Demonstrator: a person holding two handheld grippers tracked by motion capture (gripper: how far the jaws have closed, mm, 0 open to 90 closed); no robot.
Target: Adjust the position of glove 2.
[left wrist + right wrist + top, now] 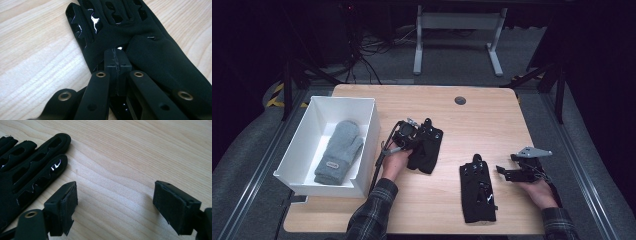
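Table [492, 120] first: pale wood, carrying a white bin [373, 131] at its left side, and in that bin a grey mitten [338, 151] is lying with its cuff toward the person. Two black gloves are waiting on the bare wood to the right of the bin. The nearer-to-bin glove [427, 148] is sitting just beside the bin's right wall, long axis running roughly away from the person, fingertips pointing to the far edge. The left gripper [408, 136] is pinching it — in the left gripper view its jaws are standing pressed together on a fold of the glove's fabric [147, 50] near the palm. So the pick-up seems to be in hand; the next move, I judge, is calling for a lift clear of the wood and a carry over the bin's wall without dragging the limp cuff. The second glove [477, 187] is lying flat nearer the person, fingers likewise pointing away. The right gripper [507, 171] is resting just beside it, jaws spread wide over bare wood — holding nothing.
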